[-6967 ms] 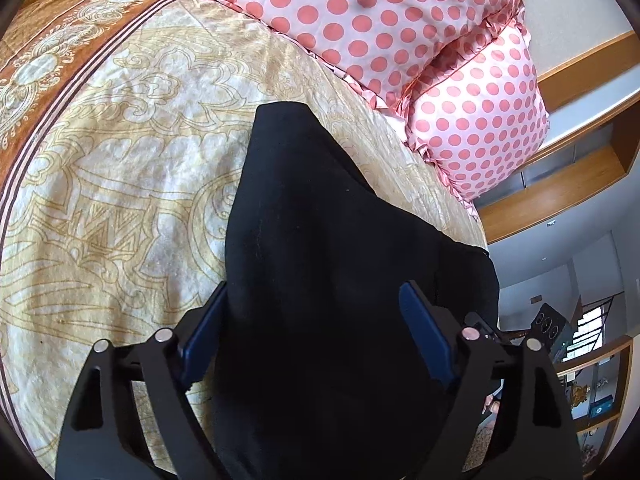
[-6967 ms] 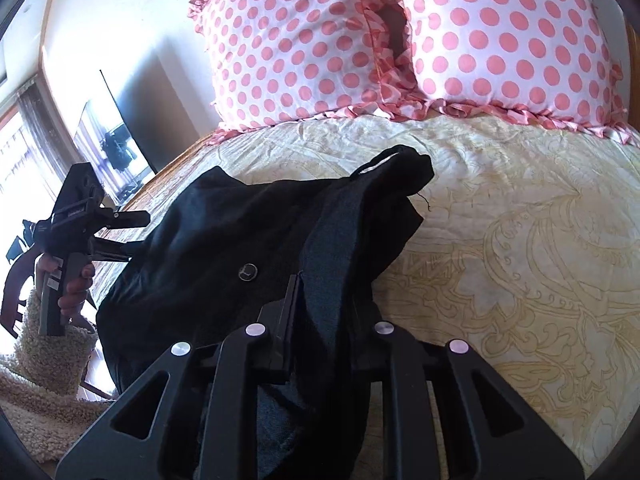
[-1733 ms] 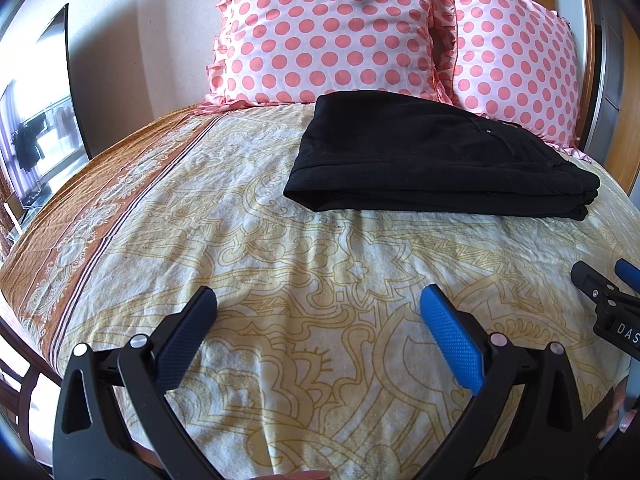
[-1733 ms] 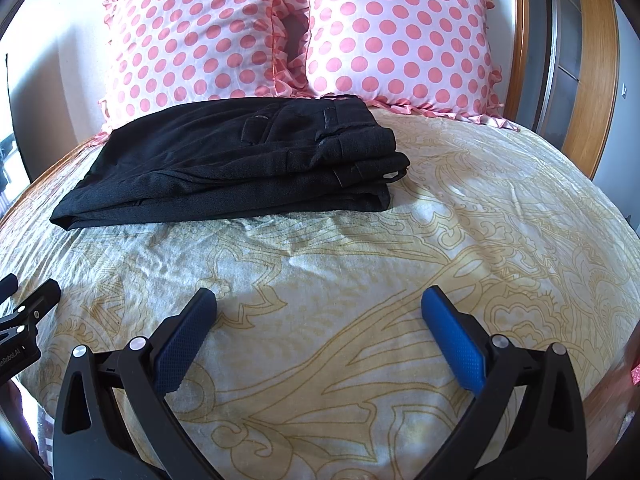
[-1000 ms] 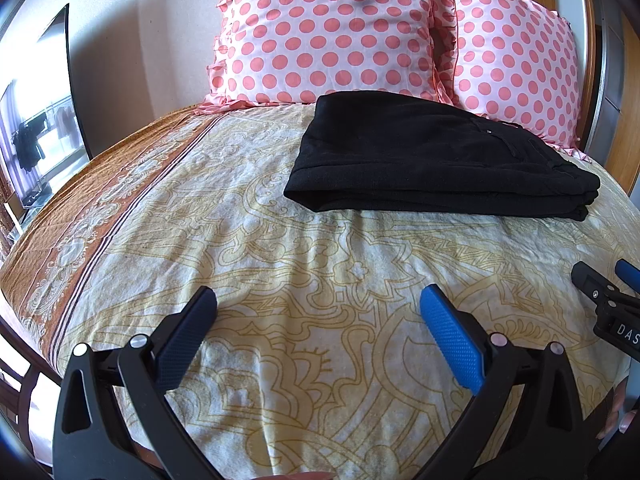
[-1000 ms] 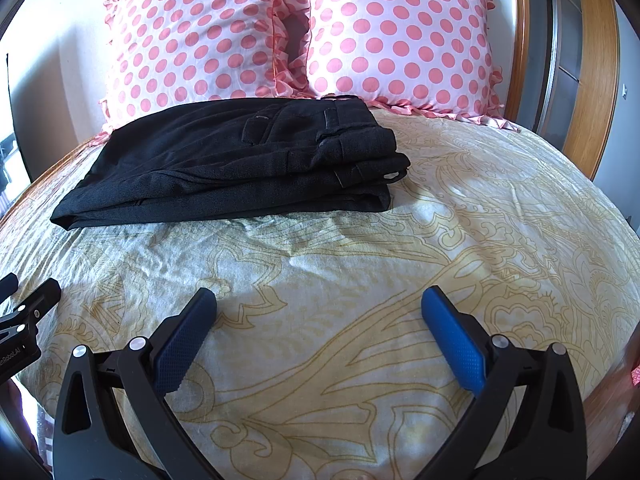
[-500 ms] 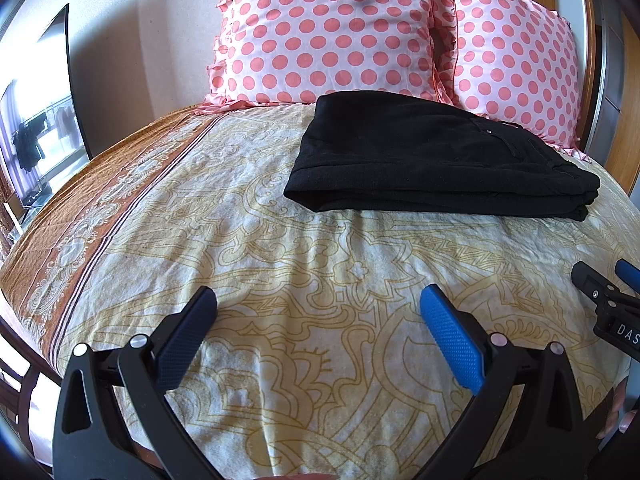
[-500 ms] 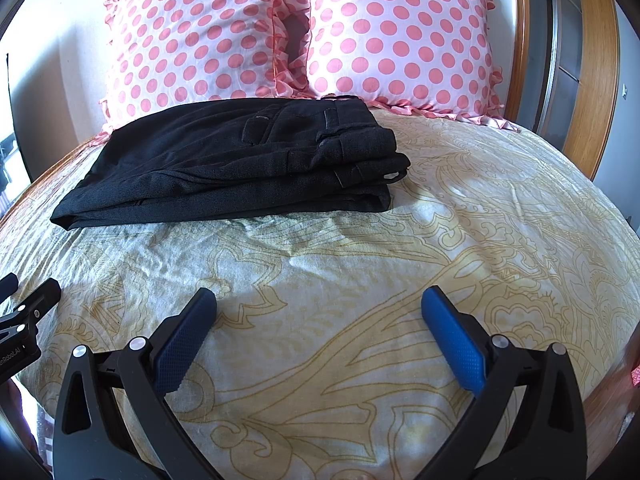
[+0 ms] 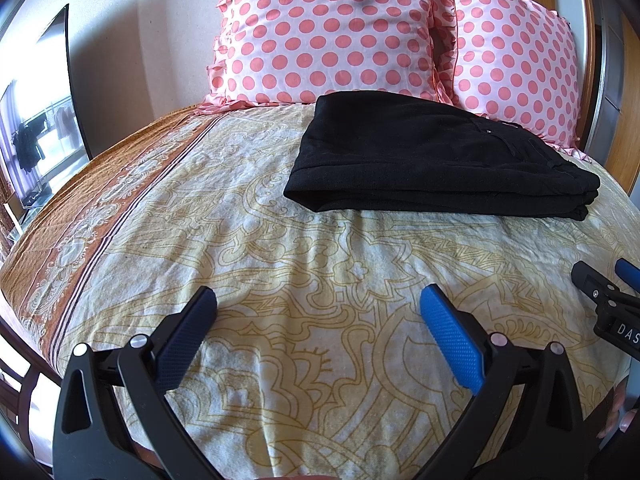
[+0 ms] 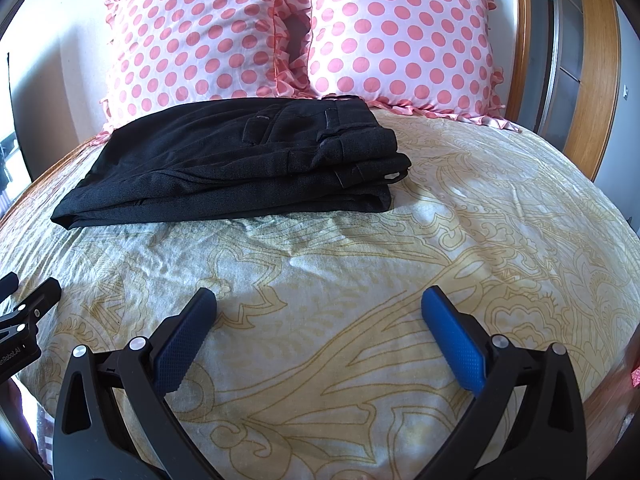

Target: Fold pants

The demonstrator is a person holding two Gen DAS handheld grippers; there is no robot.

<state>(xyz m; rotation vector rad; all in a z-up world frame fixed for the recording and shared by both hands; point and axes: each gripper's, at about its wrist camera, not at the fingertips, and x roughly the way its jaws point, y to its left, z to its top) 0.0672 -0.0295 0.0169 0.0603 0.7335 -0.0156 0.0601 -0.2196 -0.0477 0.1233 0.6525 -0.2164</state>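
Note:
The black pants [image 9: 432, 160] lie folded in a flat stack on the bed, just in front of the pillows; they also show in the right wrist view [image 10: 240, 164] with the waistband at the right end. My left gripper [image 9: 318, 300] is open and empty, held above the bedspread well short of the pants. My right gripper [image 10: 318, 300] is open and empty too, equally far back. Each gripper shows at the edge of the other's view, the right gripper [image 9: 600, 280] at the right and the left one [image 10: 28, 300] at the left.
Two pink polka-dot pillows [image 9: 328, 32] [image 10: 396, 36] lean against the wooden headboard [image 10: 596, 80]. The yellow patterned bedspread [image 9: 280, 248] has an orange border [image 9: 100, 200] on the left. A television [image 9: 36, 120] stands left of the bed.
Seven seconds ago both grippers were at the loose pants, the right one shut on the cloth. Now the pants lie folded and both grippers are open and drawn back. Nothing moved in the last second.

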